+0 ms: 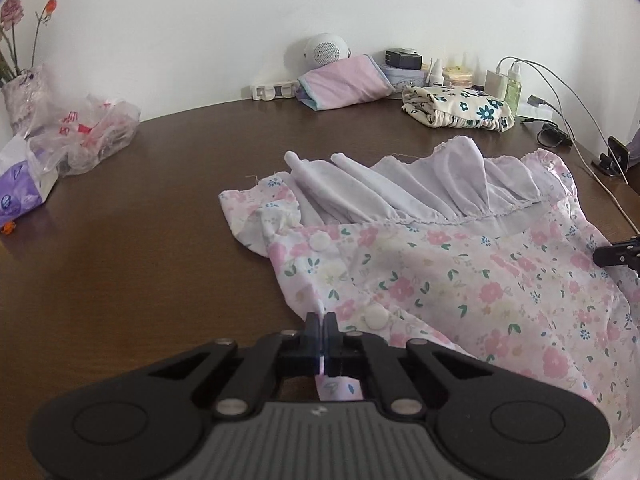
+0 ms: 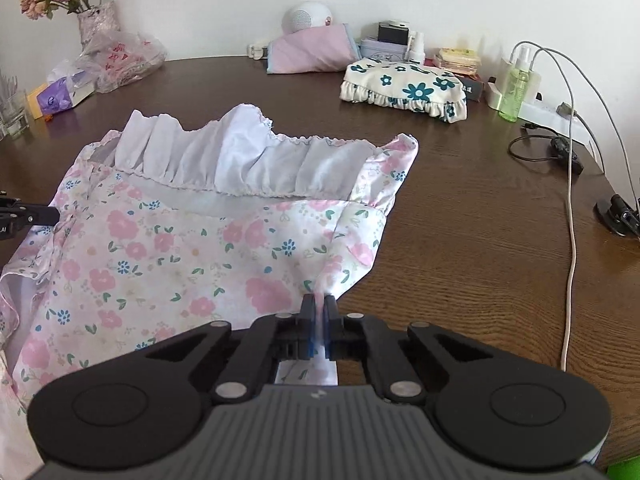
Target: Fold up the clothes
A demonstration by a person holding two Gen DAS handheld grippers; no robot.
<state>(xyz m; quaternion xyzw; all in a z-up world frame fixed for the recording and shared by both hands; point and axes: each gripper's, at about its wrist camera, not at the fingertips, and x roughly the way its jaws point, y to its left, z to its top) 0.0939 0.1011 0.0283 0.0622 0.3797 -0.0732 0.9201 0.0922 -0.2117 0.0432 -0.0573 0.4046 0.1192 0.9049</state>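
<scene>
A pink floral garment (image 1: 440, 276) with a white ruffled collar (image 1: 420, 188) lies spread on the dark wooden table (image 1: 140, 220). My left gripper (image 1: 323, 320) is shut on the garment's left edge, with cloth pinched between its fingers. In the right wrist view the same floral garment (image 2: 180, 248) fills the left half, its ruffle (image 2: 248, 160) toward the wall. My right gripper (image 2: 319, 304) is shut on the garment's right edge near the sleeve. The tip of each gripper shows at the side of the other view, the right one (image 1: 618, 256) and the left one (image 2: 28, 216).
Along the wall stand a folded pink cloth (image 1: 344, 84), a blue-flowered folded cloth (image 2: 404, 88), a white round speaker (image 1: 326, 50), a green spray bottle (image 2: 516, 84) and charger cables (image 2: 572, 200). At the left are a plastic bag (image 1: 88, 136), a tissue pack (image 1: 20, 188) and a flower vase (image 2: 96, 24).
</scene>
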